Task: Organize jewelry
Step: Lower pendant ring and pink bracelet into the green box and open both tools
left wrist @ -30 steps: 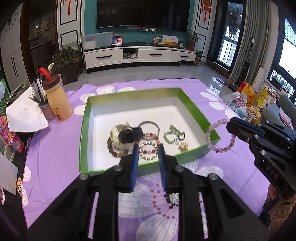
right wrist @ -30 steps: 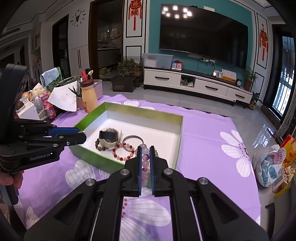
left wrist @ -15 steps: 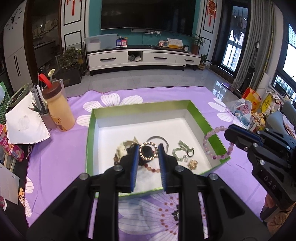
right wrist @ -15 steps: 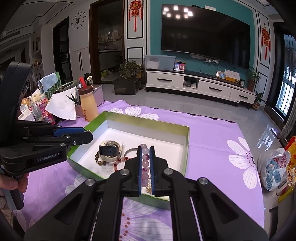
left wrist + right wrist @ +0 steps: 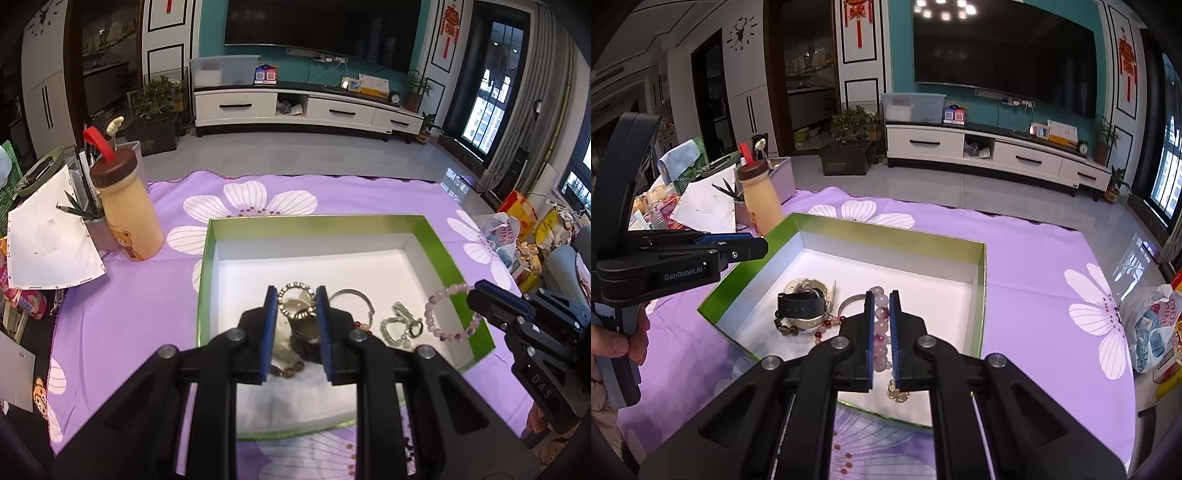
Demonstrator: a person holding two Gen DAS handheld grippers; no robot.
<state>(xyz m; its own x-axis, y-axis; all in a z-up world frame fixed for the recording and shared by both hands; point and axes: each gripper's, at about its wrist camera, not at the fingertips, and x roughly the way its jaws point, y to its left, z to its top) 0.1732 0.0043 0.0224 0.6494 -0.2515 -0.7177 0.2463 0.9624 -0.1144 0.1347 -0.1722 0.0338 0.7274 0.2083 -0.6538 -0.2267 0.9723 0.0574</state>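
A green box with a white inside (image 5: 436, 236) (image 5: 979, 295) sits on a purple flowered cloth. My left gripper (image 5: 296, 295) is shut on a beaded ring bracelet (image 5: 295, 301) and holds it above the box's near part. My right gripper (image 5: 882, 299) is shut on a pale pink bead bracelet (image 5: 881, 325), which also shows hanging over the box's right side in the left wrist view (image 5: 448, 312). In the box lie a black watch (image 5: 801, 304), a silver bangle (image 5: 354, 297), a green chain piece (image 5: 400, 325) and a gold charm (image 5: 897, 393).
A cream bottle with a brown lid (image 5: 125, 210) and a pencil cup (image 5: 92, 221) stand left of the box, with papers (image 5: 48, 240) beside them. Plastic bags (image 5: 1152, 325) lie off the cloth's right edge. The left gripper's body (image 5: 676, 258) is left of the box.
Both grippers have moved forward over the box. The left one lifted the beaded ring bracelet; the right one carried the pink bracelet from outside the right wall to above the inside.
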